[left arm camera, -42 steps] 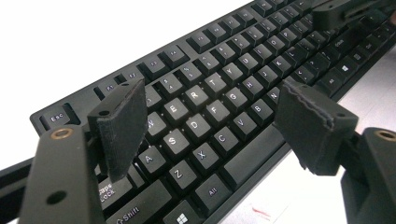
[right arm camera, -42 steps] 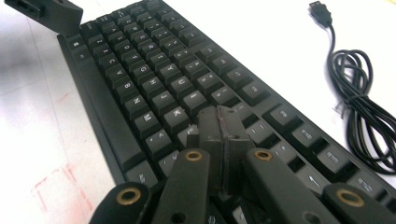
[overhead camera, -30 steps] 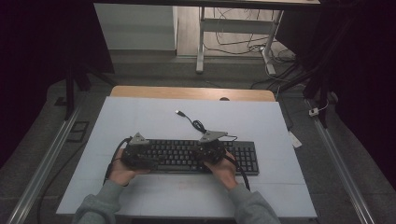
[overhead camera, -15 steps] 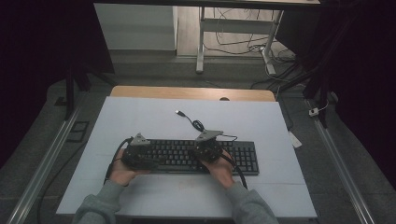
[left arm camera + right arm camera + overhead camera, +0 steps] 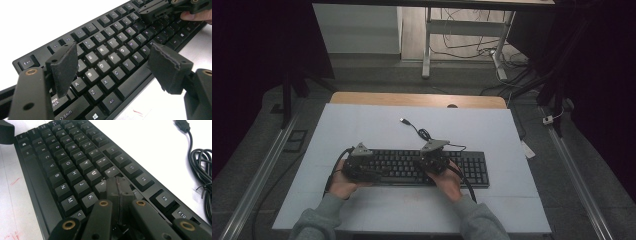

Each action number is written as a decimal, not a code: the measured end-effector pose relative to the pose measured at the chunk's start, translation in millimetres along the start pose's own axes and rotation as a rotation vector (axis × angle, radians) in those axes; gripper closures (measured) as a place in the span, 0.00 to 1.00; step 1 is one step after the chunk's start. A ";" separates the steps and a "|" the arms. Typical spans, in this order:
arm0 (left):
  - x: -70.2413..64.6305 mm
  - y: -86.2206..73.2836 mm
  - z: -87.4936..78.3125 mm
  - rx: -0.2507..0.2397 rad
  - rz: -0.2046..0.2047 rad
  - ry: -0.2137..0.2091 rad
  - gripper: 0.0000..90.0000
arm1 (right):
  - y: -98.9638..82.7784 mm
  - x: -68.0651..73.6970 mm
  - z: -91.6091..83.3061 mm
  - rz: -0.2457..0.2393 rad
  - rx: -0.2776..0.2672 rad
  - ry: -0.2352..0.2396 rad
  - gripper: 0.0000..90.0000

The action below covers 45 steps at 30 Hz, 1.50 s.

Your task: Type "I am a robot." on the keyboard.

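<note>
On the pale table (image 5: 362, 125), the right gripper (image 5: 117, 185), jaws pressed together, is poking keys mid-row on the black keyboard (image 5: 472, 167) lying across the near half, and should be descending squarely while the left gripper (image 5: 112, 62) is hovering wide and empty.

— How do the two hands sit in the high view?

— The left hand (image 5: 343, 181) at seven o'clock, the right hand (image 5: 447, 181) at five, both grey-sleeved forearms rising from six.

— And the jaws?

— The black two-jaw left gripper (image 5: 117, 62) stands wide apart; the black two-jaw right gripper (image 5: 117, 185) has its pads pressed together.
</note>
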<state>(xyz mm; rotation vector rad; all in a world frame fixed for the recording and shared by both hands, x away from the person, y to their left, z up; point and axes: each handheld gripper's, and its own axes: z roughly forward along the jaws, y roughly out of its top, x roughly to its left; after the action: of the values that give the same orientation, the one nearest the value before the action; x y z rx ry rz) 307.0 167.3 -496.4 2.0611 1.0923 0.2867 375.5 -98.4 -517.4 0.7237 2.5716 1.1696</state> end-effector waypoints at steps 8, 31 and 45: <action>0.1 -0.1 -0.3 -0.003 0.000 0.001 0.27 | 1.1 0.7 -3.6 -0.001 -0.019 -0.006 1.00; 3.7 -1.2 -2.8 -0.007 -0.009 0.015 0.27 | -20.0 -16.5 -55.3 0.057 -0.098 -0.006 0.70; 7.6 -1.6 -4.7 -0.017 -0.041 0.028 0.28 | -46.8 -28.0 -86.4 0.077 -0.102 -0.035 0.63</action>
<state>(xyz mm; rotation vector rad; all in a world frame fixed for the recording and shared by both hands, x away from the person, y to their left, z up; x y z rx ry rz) 308.2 176.2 -495.5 2.0227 1.1440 0.3036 349.3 -194.8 -495.9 0.8189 2.4553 1.2884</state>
